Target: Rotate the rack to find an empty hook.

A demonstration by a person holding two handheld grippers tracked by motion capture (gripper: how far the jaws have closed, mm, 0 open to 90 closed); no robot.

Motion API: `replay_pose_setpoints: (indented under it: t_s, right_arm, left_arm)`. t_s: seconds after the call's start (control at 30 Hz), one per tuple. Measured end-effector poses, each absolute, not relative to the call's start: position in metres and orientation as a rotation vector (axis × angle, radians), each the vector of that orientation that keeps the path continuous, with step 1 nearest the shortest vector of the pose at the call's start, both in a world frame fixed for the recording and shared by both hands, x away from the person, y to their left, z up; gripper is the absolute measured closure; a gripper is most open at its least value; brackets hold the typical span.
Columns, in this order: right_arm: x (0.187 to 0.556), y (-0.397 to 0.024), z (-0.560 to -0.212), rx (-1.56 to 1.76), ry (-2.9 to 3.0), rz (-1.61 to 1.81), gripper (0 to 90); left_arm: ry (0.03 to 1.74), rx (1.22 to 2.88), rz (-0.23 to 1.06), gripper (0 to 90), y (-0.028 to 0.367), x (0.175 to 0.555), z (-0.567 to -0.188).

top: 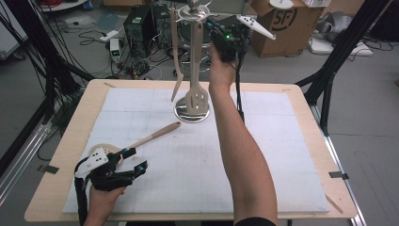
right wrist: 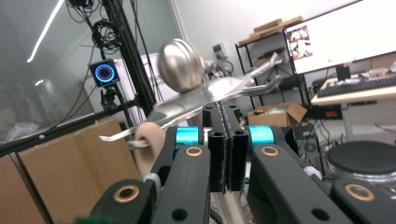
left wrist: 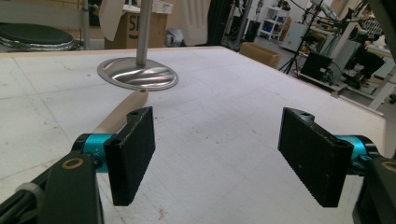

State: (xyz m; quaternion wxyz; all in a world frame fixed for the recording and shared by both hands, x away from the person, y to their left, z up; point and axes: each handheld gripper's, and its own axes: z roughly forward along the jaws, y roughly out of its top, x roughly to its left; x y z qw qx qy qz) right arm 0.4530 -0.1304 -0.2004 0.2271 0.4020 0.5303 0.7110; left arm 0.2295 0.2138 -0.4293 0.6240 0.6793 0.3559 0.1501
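A metal utensil stand (top: 192, 114) rises at the far middle of the white mat. From its hooks hang a beige slotted spatula (top: 196, 96) and a thin beige utensil (top: 177, 70). My right gripper (top: 210, 24) is raised beside the stand's top, jaws shut flat together with nothing seen between them. In the right gripper view the gripper (right wrist: 225, 112) sits just under the round knob (right wrist: 180, 65), next to a beige handle loop (right wrist: 148, 140) on a hook. My left gripper (top: 136, 159) rests open at the near left, beside a wooden spoon (top: 150, 135). The spoon handle (left wrist: 121, 112) passes behind its left pad.
The white mat (top: 282, 155) covers a wooden table (top: 61, 155). Beyond the far edge are a cardboard box (top: 282, 23), black electronics with cables (top: 139, 23) and black frame legs (top: 339, 52). The stand base (left wrist: 137, 73) lies ahead of my left gripper (left wrist: 217, 121).
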Motion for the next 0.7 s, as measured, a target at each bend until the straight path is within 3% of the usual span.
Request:
replay_pose_setpoints:
  t_s: [0.7]
  right_arm:
    - [0.429, -0.107, -0.202, 1.057, 1.467, 1.945, 90.0]
  left_arm:
    - [0.816, 1.558, 0.344, 27.9, 0.214, 0.229, -0.429]
